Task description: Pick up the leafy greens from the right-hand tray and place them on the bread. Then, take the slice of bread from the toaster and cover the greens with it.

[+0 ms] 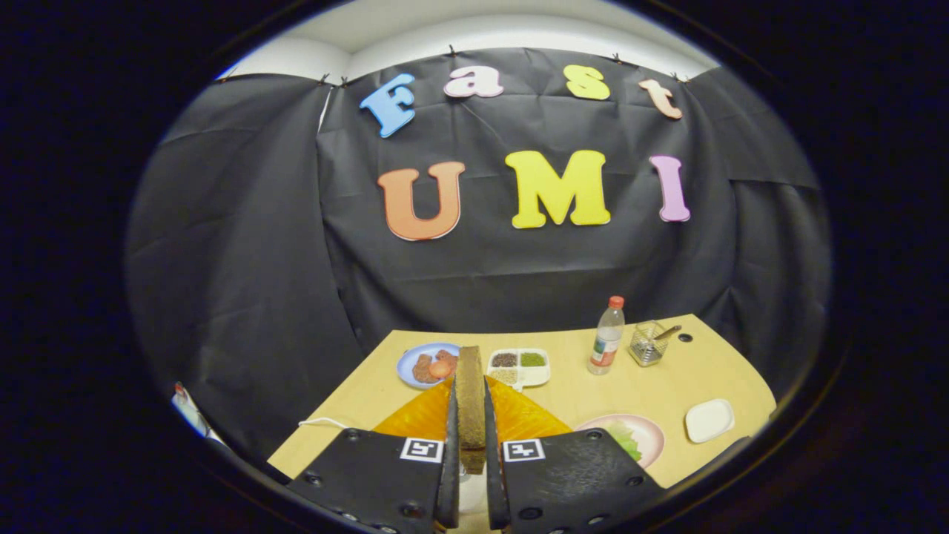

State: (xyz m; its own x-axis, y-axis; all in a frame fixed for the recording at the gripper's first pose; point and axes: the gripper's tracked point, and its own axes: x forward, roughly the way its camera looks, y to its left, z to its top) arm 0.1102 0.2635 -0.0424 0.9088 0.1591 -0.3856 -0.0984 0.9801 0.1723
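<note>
Bread slice (470, 404), brown and rough with a porous crumb, is standing on its edge between the two fingers of the tongs (470, 445), seen thin side on. Both fingers are pressing on its flat faces, so the tongs are closed narrow around it and are holding it above the counter (356, 404). Each finger is carrying a small square marker with a black and white pattern near the slice.

Below and beyond the fingers, an orange, shiny and wavy surface (422, 419) is spreading out to both sides of the slice; I cannot tell what it is.

The counter is a light wooden top with a rounded corner. On the right of the fingers, a round pinkish plate (652, 434) is lying flat, and pale leafy greens (626, 437) with a wrinkled edge are lying on it. A small white square dish (709, 420) with rounded corners is sitting near that plate, further right.

Beyond the slice, a round blue plate (408, 363) is carrying reddish-brown pieces of food. Just beside it, a white tray (539, 374) with compartments is holding dark, green and pale grains. Further right, a clear plastic bottle (606, 337) with a red cap is standing upright, and near it a clear glass cup (647, 343) is holding a tilted utensil.
</note>
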